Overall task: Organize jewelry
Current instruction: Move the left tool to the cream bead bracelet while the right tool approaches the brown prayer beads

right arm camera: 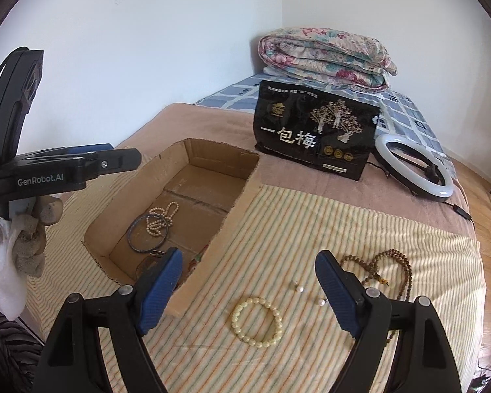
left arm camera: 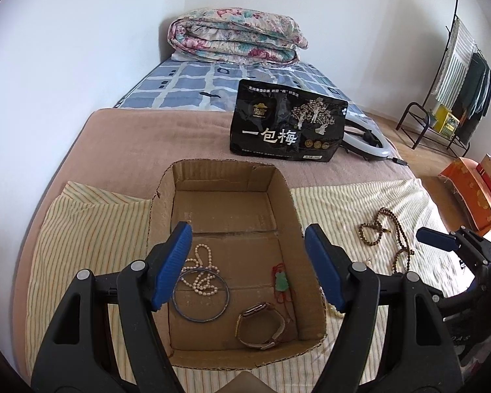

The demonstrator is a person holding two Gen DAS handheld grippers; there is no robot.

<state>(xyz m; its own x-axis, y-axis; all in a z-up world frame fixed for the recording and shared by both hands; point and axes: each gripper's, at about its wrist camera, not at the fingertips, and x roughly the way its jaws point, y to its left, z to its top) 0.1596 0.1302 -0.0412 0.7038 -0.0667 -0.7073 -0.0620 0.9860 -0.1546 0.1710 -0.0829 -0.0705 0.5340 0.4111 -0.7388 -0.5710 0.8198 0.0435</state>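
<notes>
An open cardboard box (left arm camera: 167,196) (right arm camera: 242,196) lies on a striped cloth on the bed. In it are a pearl necklace (left arm camera: 201,278) (right arm camera: 162,217), a dark bangle (left arm camera: 212,314) (right arm camera: 137,242), a green pendant on red cord (left arm camera: 281,282) and a watch (left arm camera: 262,326). My left gripper (left arm camera: 247,267) hangs open and empty above the box. My right gripper (right arm camera: 248,293) is open and empty above the cloth, over a cream bead bracelet (right arm camera: 257,322) and two pearl earrings (right arm camera: 299,289). A brown bead necklace (right arm camera: 392,268) (left arm camera: 386,235) lies to the right.
A black snack bag (left arm camera: 288,121) (right arm camera: 316,129) stands behind the box. A ring light (right arm camera: 412,167) lies beside it at the bed's right edge. A folded floral quilt (left arm camera: 237,36) sits at the far end. A clothes rack (left arm camera: 455,82) and an orange box (left arm camera: 471,193) stand on the floor.
</notes>
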